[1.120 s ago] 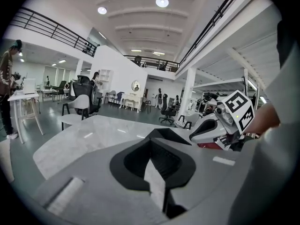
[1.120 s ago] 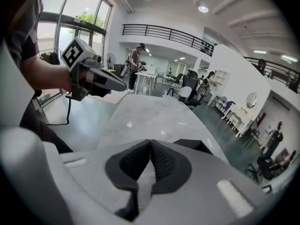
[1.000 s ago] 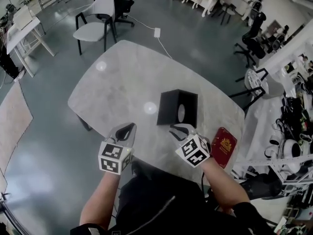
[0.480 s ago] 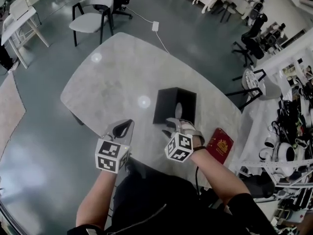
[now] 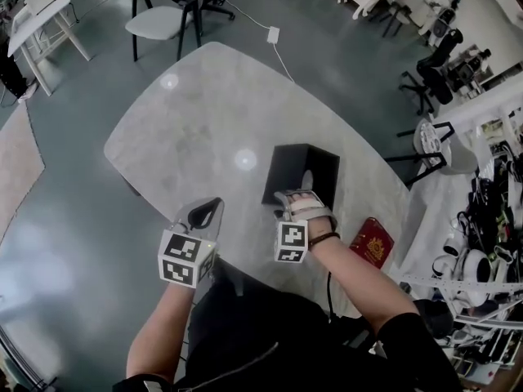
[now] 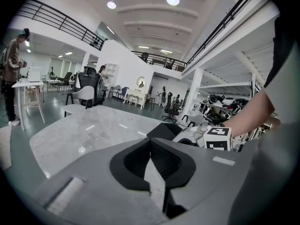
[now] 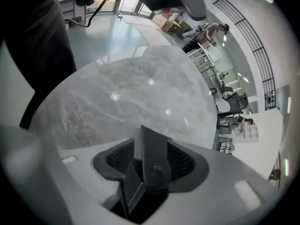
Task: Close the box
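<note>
A black box stands on the marble table, a pale round spot on its near side. My right gripper sits at the box's near edge. Its jaws are opening, and in the right gripper view a thin black panel of the box stands upright between them, with the pads showing beside it and not pressing. My left gripper hovers over the table's near edge, left of the box and apart from it. Its jaws are shut on nothing, the tips meeting. The box shows beyond them.
A red booklet lies on the table right of the box. A white chair stands beyond the table's far edge. Cluttered benches line the right side. A person stands at a desk far left.
The right gripper has moved forward to the box's near edge and turned, and its jaws have spread around the panel. The left gripper has barely moved.
</note>
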### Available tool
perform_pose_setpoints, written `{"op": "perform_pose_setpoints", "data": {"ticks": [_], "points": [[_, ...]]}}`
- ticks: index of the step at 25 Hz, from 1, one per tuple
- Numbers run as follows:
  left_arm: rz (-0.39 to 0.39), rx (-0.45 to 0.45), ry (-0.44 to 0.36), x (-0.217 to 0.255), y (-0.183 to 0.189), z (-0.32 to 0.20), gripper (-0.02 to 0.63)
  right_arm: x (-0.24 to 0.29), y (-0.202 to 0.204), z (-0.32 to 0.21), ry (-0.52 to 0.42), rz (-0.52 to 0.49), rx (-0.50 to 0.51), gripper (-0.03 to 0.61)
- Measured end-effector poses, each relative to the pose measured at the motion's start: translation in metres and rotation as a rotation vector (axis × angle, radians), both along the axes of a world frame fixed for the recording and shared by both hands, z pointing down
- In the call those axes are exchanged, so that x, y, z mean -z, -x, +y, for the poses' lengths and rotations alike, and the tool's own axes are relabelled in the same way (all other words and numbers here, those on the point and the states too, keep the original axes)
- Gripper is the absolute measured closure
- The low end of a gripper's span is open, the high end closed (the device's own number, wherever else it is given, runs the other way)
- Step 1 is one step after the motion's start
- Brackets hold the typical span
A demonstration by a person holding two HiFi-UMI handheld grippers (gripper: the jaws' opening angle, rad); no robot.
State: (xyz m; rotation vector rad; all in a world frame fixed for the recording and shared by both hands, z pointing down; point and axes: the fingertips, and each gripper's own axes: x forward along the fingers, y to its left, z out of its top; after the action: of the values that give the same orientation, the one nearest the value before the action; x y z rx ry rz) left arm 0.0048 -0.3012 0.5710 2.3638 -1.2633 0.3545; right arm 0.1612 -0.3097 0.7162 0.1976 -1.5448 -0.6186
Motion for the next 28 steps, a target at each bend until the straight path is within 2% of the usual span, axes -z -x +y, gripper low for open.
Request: {"op": "perform_pose_setpoints", "data": {"ticks": [2,7,9,12,15,18,20,25,28], "points": [[0.0,0.005,0.006,-0.005,0.004,-0.001,0.603,-0.01,-0.002,-0.001,-0.003,0.053,0.025,0.357],[0.001,0.012,0.018,-0.014,0.006,0.007,0.603,-0.023,-0.011,-0.008,-0.086,0.154,0.076,0.357],[-0.001,0.013,0.019,-0.014,0.009,0.01,0.603,-0.026,-0.011,-0.009,-0.102,0.163,0.074,0.366],[-0.001,0.017,0.021,-0.01,0.015,0.013,0.603,-0.026,-0.008,-0.013,-0.12,0.164,0.064,0.441],[-0.003,0.025,0.011,-0.004,0.023,0.019,0.603,-0.02,-0.003,-0.012,-0.15,0.16,0.079,0.453],[-0.012,0.038,-0.004,0.001,0.032,0.026,0.603,-0.007,0.006,-0.011,-0.206,0.106,0.085,0.466],[-0.012,0.043,-0.011,0.005,0.036,0.032,0.603,0.004,0.008,-0.012,-0.234,0.053,0.049,0.466],[-0.013,0.039,-0.026,0.017,0.043,0.047,0.603,0.028,0.005,-0.004,-0.261,-0.096,-0.097,0.466],[-0.016,0.028,-0.024,0.024,0.041,0.057,0.603,0.045,0.001,0.003,-0.251,-0.216,-0.221,0.463]]}}
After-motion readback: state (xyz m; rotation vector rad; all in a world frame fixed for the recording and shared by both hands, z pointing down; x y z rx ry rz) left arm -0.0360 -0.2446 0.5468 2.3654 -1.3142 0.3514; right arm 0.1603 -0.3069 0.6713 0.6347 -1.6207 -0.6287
